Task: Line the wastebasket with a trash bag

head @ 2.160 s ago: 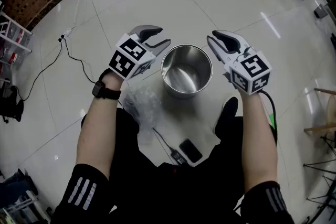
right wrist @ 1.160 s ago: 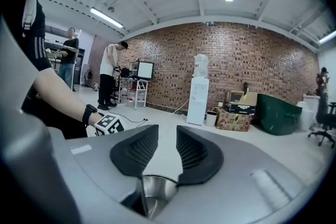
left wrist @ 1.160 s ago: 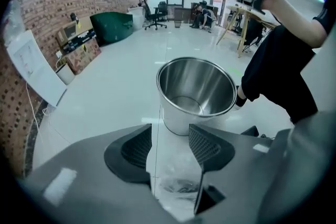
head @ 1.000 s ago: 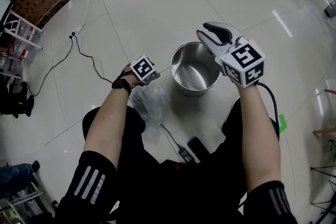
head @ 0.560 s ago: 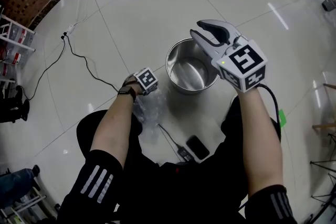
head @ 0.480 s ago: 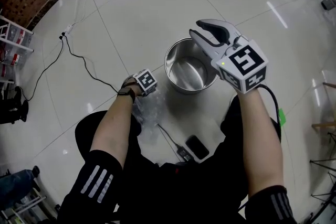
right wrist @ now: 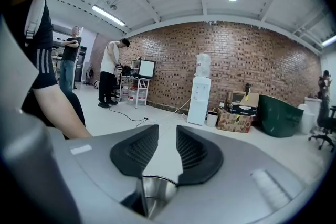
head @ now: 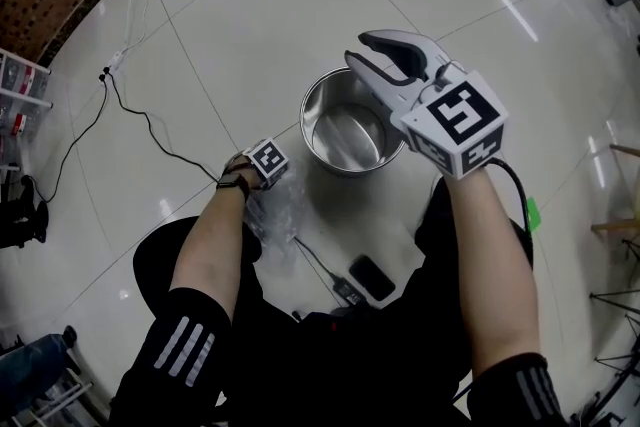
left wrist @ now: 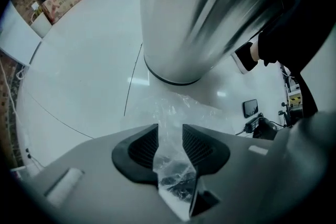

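The left tongs (left wrist: 169, 129) point steeply down at the tiled floor (head: 240, 5), just beside the near left of the steel wastebasket (head: 312, 115). Their jaws have just been closing and now pinch a bunched fold of the clear trash bag (left wrist: 173, 162) between the ribbed pads. The rest of the bag lies crumpled on the floor, close against the wastebasket's base and in front of the person's knee. The wastebasket stands upright with nothing inside it. The right tongs (head: 360, 53) hang above the wastebasket's near right rim, pointing slightly below level, jaws partly apart with nothing between them. A black phone (head: 366, 277) and a thin cable (head: 318, 265) lie on the floor near the person's legs.
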The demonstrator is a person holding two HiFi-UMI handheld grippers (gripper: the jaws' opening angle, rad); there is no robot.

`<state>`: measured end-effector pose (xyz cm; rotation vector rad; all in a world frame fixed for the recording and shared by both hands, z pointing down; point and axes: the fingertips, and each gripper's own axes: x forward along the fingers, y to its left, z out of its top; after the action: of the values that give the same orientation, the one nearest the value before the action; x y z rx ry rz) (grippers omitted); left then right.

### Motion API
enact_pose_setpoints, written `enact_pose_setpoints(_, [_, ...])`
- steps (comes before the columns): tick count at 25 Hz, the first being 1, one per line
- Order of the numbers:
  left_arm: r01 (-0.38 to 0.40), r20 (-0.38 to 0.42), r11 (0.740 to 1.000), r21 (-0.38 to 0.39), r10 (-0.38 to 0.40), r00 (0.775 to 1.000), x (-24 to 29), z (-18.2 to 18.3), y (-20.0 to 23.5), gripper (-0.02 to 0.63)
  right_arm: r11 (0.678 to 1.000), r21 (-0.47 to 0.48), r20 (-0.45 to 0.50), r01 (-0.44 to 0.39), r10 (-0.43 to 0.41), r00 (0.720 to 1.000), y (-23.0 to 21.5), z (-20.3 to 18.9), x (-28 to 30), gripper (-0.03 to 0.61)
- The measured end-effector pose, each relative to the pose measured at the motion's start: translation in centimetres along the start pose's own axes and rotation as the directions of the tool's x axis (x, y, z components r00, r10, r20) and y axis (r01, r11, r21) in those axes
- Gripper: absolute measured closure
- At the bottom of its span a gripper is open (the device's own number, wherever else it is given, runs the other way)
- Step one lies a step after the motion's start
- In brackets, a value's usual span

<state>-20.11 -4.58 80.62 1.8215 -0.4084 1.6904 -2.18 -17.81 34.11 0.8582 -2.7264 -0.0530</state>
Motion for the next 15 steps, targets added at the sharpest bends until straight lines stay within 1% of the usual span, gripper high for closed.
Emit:
enact_pose_setpoints(2, [-0.013, 0.010, 1.000, 0.011, 0.012, 1.000, -0.1, 0.3, 0.1, 0.570, 1.000, 0.003, 0.009, 0.005, -0.005, 1.000, -0.2, 0.1, -0.2, 0.460])
enact_pose_setpoints(3, [-0.019, 0.018, 1.000, 0.012, 0.019, 1.000, -0.2, 0.5, 0.2, 0.610, 1.000, 0.003, 0.012, 0.008, -0.008, 1.000, -0.3, 0.1, -0.3, 0.460])
enact_pose_setpoints(4, [-0.023, 0.027, 1.000, 0.009, 0.023, 0.999, -0.5, 0.7, 0.3, 0.620, 1.000, 0.003, 0.013, 0.009, -0.009, 1.000, -0.3, 0.0, -0.4, 0.460])
enact_pose_setpoints(7, [-0.024, 0.064, 1.000, -0.015, 0.025, 0.998, -2.0, 1.2, 0.6, 0.620, 1.000, 0.008, 0.010, 0.012, -0.012, 1.000, -0.5, -0.2, -0.6, 0.460])
enact_pose_setpoints(8, [-0.043, 0.084, 0.999, -0.017, 0.044, 0.995, -2.9, 1.6, 1.0, 0.620, 1.000, 0.009, 0.010, 0.013, -0.013, 1.000, -0.5, -0.2, -0.7, 0.460])
enact_pose_setpoints(9, [-0.084, 0.117, 0.996, -0.008, 0.084, 0.990, -4.0, 2.2, 1.9, 0.620, 1.000, 0.010, 0.011, 0.014, -0.014, 1.000, -0.5, -0.1, -0.8, 0.460])
enact_pose_setpoints(11, [-0.197, 0.211, 0.980, 0.028, 0.187, 0.960, -6.8, 4.1, 4.1, 0.620, 1.000, 0.011, 0.015, 0.017, -0.017, 1.000, -0.6, 0.0, -1.1, 0.460])
enact_pose_setpoints(12, [-0.224, 0.227, 0.974, 0.031, 0.211, 0.951, -8.0, 4.4, 4.6, 0.620, 1.000, 0.012, 0.017, 0.019, -0.020, 1.000, -0.7, 0.0, -1.3, 0.460])
enact_pose_setpoints(14, [-0.235, 0.224, 0.971, 0.034, 0.222, 0.949, -10.2, 4.5, 4.5, 0.620, 0.999, 0.020, 0.019, 0.026, -0.026, 0.999, -0.9, -0.1, -1.5, 0.460])
enact_pose_setpoints(15, [-0.266, 0.249, 0.962, 0.056, 0.244, 0.937, -11.6, 5.2, 4.8, 0.620, 0.999, 0.024, 0.019, 0.030, -0.031, 0.999, -1.1, -0.2, -1.6, 0.460])
